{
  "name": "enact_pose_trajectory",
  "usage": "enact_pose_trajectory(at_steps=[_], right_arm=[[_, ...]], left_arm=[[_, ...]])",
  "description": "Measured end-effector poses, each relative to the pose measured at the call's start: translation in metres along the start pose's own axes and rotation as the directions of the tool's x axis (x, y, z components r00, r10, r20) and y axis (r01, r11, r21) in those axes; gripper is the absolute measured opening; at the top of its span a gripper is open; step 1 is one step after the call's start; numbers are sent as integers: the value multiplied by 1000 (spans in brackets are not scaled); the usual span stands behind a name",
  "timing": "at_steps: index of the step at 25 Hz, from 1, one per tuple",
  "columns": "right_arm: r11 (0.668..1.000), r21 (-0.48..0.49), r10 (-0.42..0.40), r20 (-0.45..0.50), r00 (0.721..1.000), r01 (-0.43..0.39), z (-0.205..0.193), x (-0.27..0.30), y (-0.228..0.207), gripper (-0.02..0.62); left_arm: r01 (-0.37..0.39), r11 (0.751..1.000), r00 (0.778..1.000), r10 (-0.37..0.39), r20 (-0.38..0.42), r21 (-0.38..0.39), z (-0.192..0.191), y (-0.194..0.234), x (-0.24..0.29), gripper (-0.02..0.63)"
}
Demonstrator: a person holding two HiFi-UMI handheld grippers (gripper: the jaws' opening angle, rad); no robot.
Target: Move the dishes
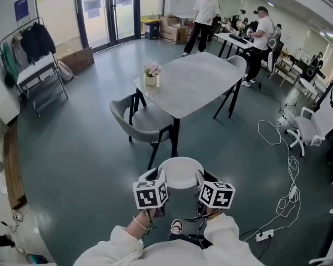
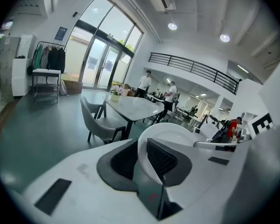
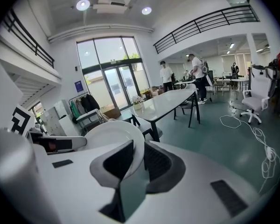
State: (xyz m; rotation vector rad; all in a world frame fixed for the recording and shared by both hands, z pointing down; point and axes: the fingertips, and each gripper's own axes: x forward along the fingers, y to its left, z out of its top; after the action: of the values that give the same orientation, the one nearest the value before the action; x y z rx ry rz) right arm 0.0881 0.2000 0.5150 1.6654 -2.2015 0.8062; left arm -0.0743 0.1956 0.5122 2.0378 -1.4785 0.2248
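Left hand-held gripper (image 2: 141, 157) and right hand-held gripper (image 3: 137, 160) pinch opposite rims of the plate (image 1: 180, 172).

Right gripper (image 3: 137, 149) clamped on white plate (image 3: 109, 133) rim, grey table (image 3: 170, 101) ahead

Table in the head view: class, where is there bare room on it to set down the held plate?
Nearly the whole table top is bare, from the flower vase at its left corner across to the far chair. Only that vase corner is taken.

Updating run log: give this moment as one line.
left gripper: shut on plate | right gripper: shut on plate | plate: over floor, short of table
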Motion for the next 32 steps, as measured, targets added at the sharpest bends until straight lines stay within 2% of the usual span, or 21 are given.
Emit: enact_pose_trajectory(at_steps=[6, 19, 32], right_arm=[[1000, -3, 21, -4, 1000, -21, 31, 25, -32, 123], [998, 0, 62, -5, 998, -62, 68, 66, -76, 123], [999, 21, 42, -8, 999, -42, 80, 74, -117, 123]], left_arm=[[-14, 1000, 1000, 14, 3, -5, 18, -17, 39, 60], [-53, 999, 999, 53, 13, 5, 45, -38, 97, 60], [-42, 999, 999, 42, -11, 22, 48, -65, 134, 60]])
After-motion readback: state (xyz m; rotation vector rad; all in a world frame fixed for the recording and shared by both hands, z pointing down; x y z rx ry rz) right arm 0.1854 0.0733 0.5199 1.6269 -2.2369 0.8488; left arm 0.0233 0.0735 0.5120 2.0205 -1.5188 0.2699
